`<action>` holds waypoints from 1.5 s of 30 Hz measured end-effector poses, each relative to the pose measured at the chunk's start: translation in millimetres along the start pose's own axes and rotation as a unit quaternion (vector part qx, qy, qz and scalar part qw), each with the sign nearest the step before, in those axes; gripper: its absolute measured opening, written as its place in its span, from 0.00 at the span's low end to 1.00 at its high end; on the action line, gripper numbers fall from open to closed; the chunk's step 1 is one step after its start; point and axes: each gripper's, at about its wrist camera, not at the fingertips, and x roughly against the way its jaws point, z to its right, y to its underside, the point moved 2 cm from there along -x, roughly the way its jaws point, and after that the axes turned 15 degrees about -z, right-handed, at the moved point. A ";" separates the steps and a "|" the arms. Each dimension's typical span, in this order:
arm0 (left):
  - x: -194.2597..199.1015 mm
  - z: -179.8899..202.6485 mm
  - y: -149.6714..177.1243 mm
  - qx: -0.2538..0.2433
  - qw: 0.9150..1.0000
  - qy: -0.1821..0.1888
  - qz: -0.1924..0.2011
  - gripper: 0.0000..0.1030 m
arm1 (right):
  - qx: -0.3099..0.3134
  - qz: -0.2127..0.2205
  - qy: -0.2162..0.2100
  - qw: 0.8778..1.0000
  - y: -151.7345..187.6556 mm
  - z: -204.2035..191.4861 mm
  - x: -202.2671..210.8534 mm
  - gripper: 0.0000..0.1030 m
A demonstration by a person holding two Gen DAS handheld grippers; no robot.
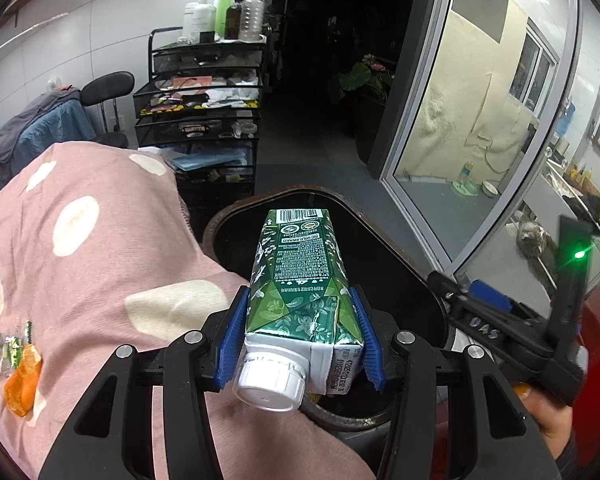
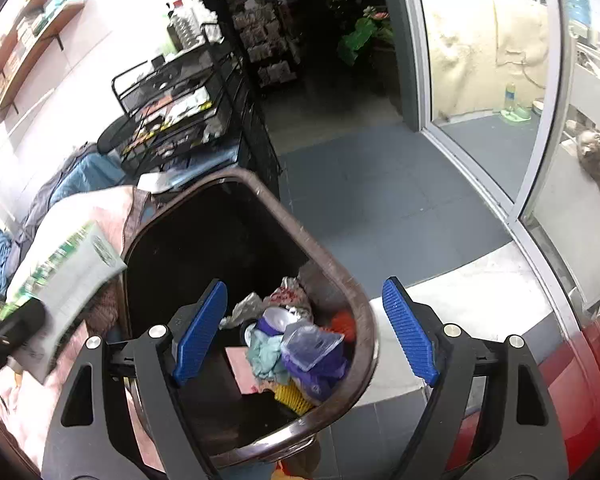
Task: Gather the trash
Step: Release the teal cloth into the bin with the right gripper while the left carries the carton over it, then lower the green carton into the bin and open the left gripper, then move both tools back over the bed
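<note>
A green drink carton [image 1: 296,256] with a white screw cap lies lengthwise in my left gripper [image 1: 298,300], whose blue pads press on its two sides. The carton hangs over the open mouth of a dark brown trash bin [image 1: 380,216]. In the right wrist view my right gripper [image 2: 304,284] stands wide open above the same bin [image 2: 364,312], with nothing between its pads. Crumpled paper, purple packaging and other trash [image 2: 300,344] lie in the bin's bottom. The carton [image 2: 72,272] shows blurred at the left of that view.
A pink blanket with pale dots [image 1: 100,260] lies left of the bin, with an orange wrapper [image 1: 22,380] on it. A black mesh cart [image 1: 204,120] stands behind. A glass door [image 1: 480,120] and grey floor [image 2: 380,184] lie to the right, a cat [image 2: 596,152] beyond the glass.
</note>
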 end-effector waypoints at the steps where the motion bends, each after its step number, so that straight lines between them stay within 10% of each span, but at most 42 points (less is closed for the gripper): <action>1: -3.9 2.2 -1.4 -0.001 1.000 -0.001 -0.003 0.48 | -0.002 0.004 0.002 1.000 -1.2 2.1 1.7 0.78; 19: -61.8 21.6 -19.5 -0.013 0.997 -0.002 -0.081 0.49 | -0.035 0.015 0.015 0.999 -13.6 30.2 8.5 0.79; 23: -63.8 24.0 -17.6 -0.023 0.996 -0.015 -0.086 0.79 | -0.041 0.016 0.015 0.999 -11.7 35.2 9.2 0.81; 29: -67.9 28.5 -14.3 -0.044 0.994 -0.031 -0.092 0.84 | -0.046 0.021 0.016 0.999 -12.8 36.8 11.0 0.82; 45: -6.7 13.6 2.2 -0.036 0.999 -0.025 -0.026 0.89 | -0.017 0.017 -0.002 1.000 -6.7 20.5 7.7 0.84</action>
